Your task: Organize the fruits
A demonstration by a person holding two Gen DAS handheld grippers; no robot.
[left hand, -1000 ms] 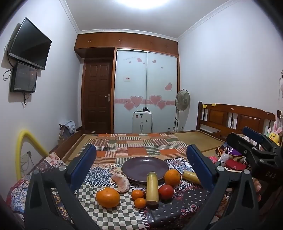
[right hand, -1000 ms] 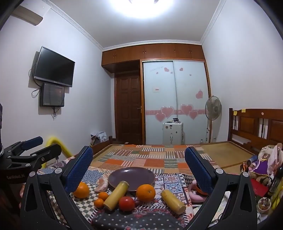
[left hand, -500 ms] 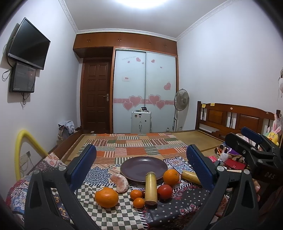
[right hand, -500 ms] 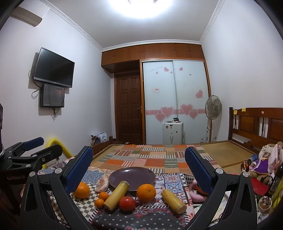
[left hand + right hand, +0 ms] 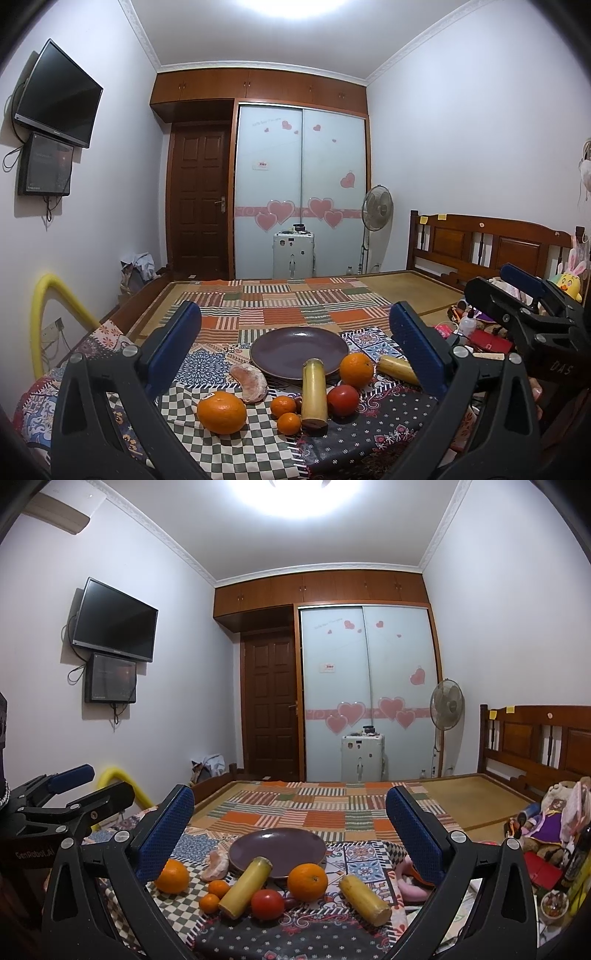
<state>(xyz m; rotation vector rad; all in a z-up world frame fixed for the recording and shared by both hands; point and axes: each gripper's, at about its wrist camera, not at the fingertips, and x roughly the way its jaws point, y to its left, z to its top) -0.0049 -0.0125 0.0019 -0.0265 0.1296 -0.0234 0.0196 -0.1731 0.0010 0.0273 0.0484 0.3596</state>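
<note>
Fruits [image 5: 221, 412] unmoved over the last second — all lie on the patterned cloth [image 5: 207, 369] at the near edge of the empty purple plate [image 5: 299, 349]. Left gripper [image 5: 295, 345] and right gripper [image 5: 290, 829] hover spread wide, holding nothing; sorting not begun.

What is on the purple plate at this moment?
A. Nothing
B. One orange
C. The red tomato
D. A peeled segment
A. The purple plate shows only its bare surface in both views; the oranges, the tomato and the peeled piece all lie on the cloth around it.
</note>
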